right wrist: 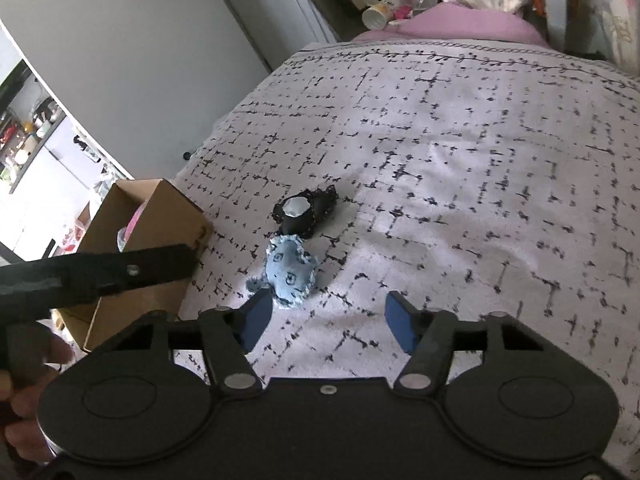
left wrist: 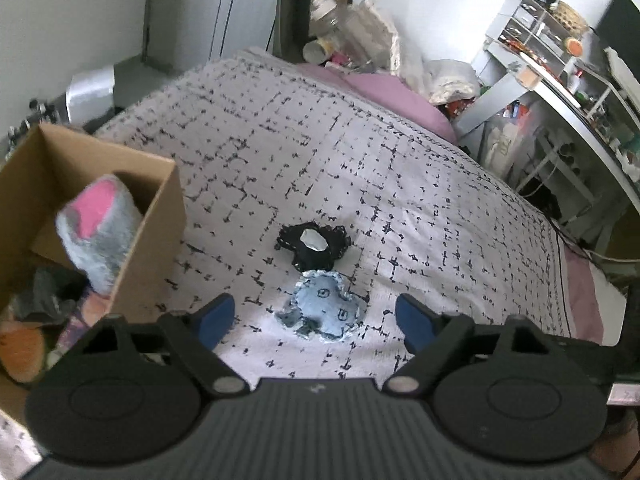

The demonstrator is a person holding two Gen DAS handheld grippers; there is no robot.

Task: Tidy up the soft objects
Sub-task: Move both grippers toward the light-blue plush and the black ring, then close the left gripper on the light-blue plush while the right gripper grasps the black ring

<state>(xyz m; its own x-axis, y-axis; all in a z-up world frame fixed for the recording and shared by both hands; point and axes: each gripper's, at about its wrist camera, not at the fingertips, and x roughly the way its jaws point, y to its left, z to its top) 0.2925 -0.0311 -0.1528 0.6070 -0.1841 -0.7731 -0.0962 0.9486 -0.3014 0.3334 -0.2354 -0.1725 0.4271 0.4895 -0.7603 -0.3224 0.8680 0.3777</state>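
A light blue fabric piece [left wrist: 322,312] lies on the bed between the tips of my left gripper [left wrist: 316,316], whose blue pads stand wide apart and touch nothing. Just beyond it lies a black lace-edged item with a white patch [left wrist: 312,245]. In the right wrist view the blue piece [right wrist: 289,272] sits just past the left pad of my right gripper [right wrist: 326,316], which is open and empty; the black item [right wrist: 304,213] lies further off. A cardboard box [left wrist: 152,232] at the left holds a grey and pink plush [left wrist: 100,232].
The patterned bedspread [left wrist: 360,160] covers the bed, with a pink pillow [left wrist: 384,92] and bottles and bags [left wrist: 352,36] at its head. A cluttered desk [left wrist: 560,92] stands at the right. The left gripper's arm [right wrist: 100,276] and a hand [right wrist: 28,408] cross the right wrist view.
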